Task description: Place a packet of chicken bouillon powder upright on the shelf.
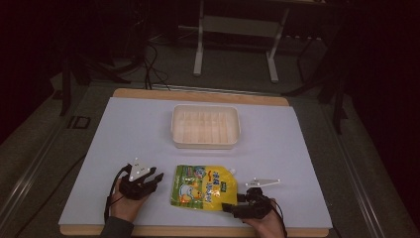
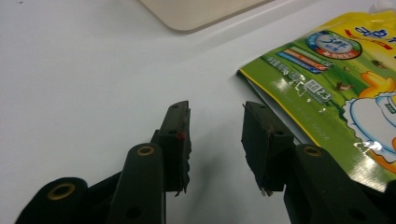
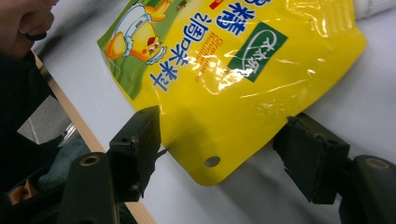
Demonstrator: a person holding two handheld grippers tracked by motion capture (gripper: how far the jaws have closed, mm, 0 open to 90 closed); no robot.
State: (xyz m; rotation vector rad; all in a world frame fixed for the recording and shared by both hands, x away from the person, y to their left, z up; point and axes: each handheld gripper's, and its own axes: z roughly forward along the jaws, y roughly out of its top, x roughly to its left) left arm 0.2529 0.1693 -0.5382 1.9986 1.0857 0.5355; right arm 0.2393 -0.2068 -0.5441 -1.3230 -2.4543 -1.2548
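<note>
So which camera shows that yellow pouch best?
The high view: the whole pouch lies flat before the tray. The right gripper view shows its corner with a punched hole, the left gripper view only its green edge.

Pouch (image 2: 336,88) beside the left jaws runs off frame right & top, spout cap barely in. Tray (image 2: 196,11) beyond them cut by top edge. Between the right jaws, pouch top cropped; print too small to read.

The room is dark. A white sheet (image 1: 148,129) covers the wooden table (image 1: 198,94). Past its far edge, cables (image 1: 151,64) trail across a grey floor (image 1: 237,69), where a pale frame (image 1: 237,25) stands on two legs.
</note>
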